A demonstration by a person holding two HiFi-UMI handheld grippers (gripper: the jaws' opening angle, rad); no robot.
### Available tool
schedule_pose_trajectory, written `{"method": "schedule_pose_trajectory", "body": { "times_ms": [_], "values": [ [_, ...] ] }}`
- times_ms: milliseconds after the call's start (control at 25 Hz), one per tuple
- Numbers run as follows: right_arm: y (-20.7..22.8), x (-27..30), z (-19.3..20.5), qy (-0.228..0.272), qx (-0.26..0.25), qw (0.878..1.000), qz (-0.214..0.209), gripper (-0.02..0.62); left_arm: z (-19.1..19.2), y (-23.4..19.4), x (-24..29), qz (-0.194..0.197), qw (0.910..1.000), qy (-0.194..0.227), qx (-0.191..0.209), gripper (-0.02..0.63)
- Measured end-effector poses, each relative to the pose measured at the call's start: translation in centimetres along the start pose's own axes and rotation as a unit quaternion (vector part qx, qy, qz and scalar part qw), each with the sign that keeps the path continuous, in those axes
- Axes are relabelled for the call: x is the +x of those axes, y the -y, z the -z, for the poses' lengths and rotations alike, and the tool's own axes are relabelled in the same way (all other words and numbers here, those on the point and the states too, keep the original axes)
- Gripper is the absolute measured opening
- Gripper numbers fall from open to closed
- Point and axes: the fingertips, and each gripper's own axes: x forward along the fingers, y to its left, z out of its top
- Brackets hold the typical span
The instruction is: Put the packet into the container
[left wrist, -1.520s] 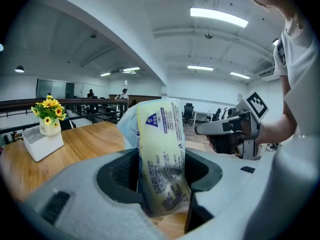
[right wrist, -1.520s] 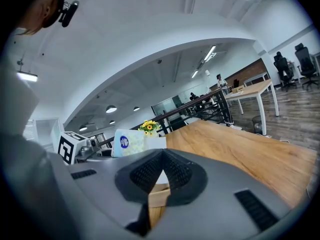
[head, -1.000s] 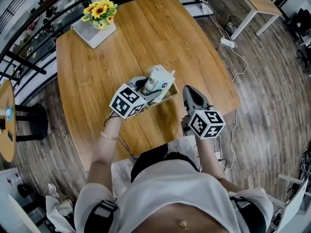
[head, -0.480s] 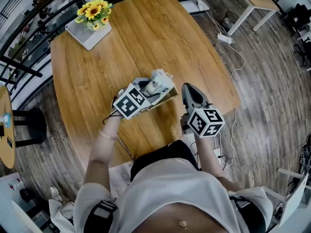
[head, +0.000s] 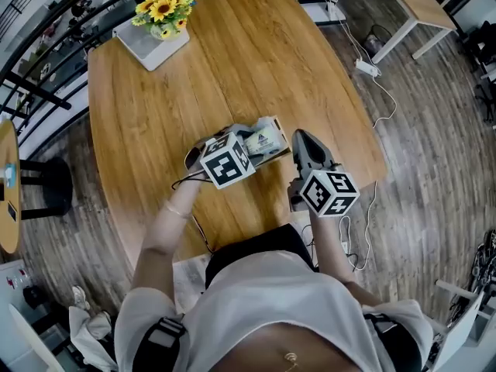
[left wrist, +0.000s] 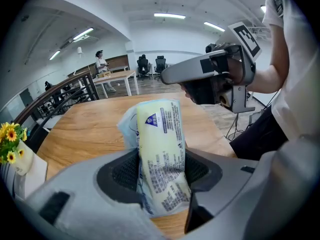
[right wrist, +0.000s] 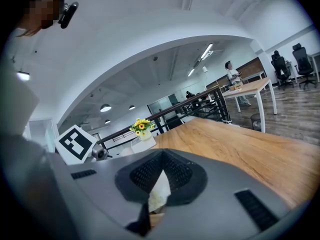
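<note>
A pale yellow and white packet (left wrist: pixel 161 149) with blue print stands between the pads of my left gripper (left wrist: pixel 160 171), which is shut on it. In the head view that left gripper (head: pixel 246 142) tips the packet (head: pixel 262 139) down over a small cardboard container (head: pixel 284 140) on the wooden table (head: pixel 232 60). Whether the packet touches the container's floor is hidden. My right gripper (head: pixel 301 136) is shut and holds nothing, just right of the container. Its tip (left wrist: pixel 167 76) shows beyond the packet. In the right gripper view the right gripper (right wrist: pixel 160 176) has its jaws together, with a pale sliver behind them.
A pot of yellow flowers (head: pixel 161 8) on a white block (head: pixel 151 45) stands at the table's far left corner. The table's right edge lies close beside my right gripper. A power strip (head: pixel 364 67) with cables lies on the floor, and a dark stool (head: pixel 46 192) stands at the left.
My left gripper has tipped downward and sunk, so the packet went from upright above the container to leaning low over it. The right gripper has hardly shifted.
</note>
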Motion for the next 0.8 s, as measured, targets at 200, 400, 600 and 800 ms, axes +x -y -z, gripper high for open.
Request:
{"method": "schedule_pose_trajectory", "body": {
  "times_ms": [200, 400, 600, 800],
  "values": [
    [0.3, 0.0, -0.2, 0.004, 0.002, 1.000, 0.005, 0.012, 0.5, -0.3, 1.1, 0.012, 0.9995, -0.026, 0.013, 0.236],
    [1.0, -0.5, -0.3, 0.006, 0.006, 1.000, 0.013, 0.012, 0.9, -0.4, 2.5, 0.004, 0.9982, -0.050, 0.033, 0.236],
    [1.6, -1.0, -0.4, 0.010, 0.009, 1.000, 0.019, 0.012, 2.2, -0.1, 4.2, 0.006, 0.9942, -0.089, 0.059, 0.236],
    [1.8, -1.5, -0.4, 0.012, 0.011, 1.000, 0.020, 0.012, 2.8, 0.2, 5.3, 0.003, 0.9908, -0.116, 0.070, 0.236]
  ]
}}
